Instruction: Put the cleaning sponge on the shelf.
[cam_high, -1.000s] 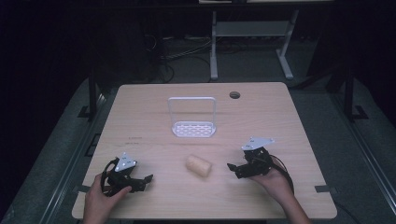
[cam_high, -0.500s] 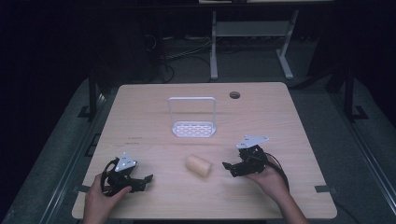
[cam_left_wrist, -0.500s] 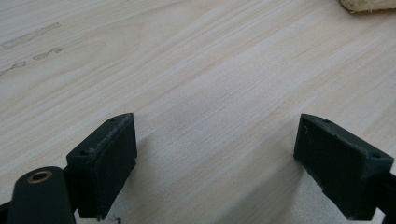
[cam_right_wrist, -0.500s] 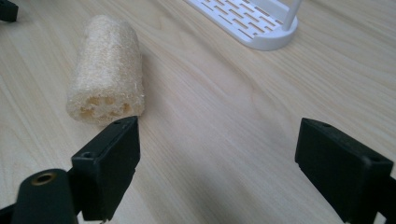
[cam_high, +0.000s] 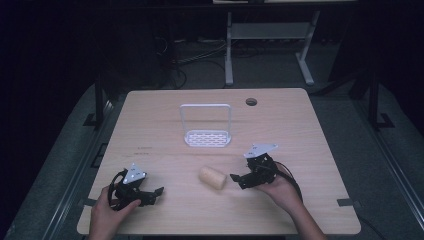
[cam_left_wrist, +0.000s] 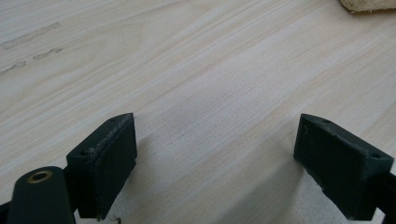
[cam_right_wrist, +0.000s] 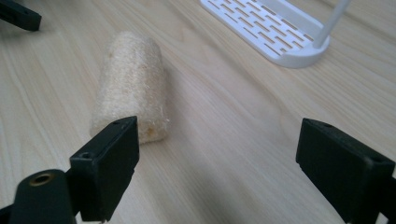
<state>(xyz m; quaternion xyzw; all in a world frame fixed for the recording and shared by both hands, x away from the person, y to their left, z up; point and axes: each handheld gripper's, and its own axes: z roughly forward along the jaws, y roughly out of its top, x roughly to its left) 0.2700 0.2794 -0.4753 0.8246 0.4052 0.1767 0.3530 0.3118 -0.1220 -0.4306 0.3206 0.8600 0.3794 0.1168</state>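
- Because its two black jaws are spread wide with nothing between them, the right gripper (cam_high: 235, 176) is judged to be set up for taking the pale, rough-fibred loofah cylinder (cam_high: 212, 177), which lies on its side just beside the jaw tips.
- In the right gripper view, the loofah cylinder (cam_right_wrist: 131, 88) is seen a little off to the side of the gap, in front of one jaw, so a small sideways correction is likely needed before closing.
- The right gripper is held low and level by the right hand (cam_high: 281, 186), pointed toward the person's left across the light wooden table (cam_high: 310, 130).
- The left gripper (cam_high: 159, 190) is likewise held wide open and empty, resting low near the table's front edge, well apart from the loofah, apparently kept out of the way.
- The white slotted plastic tray with an upright hoop handle (cam_high: 207, 138) stands farther back, near the table's middle, probably where the loofah is meant to go.
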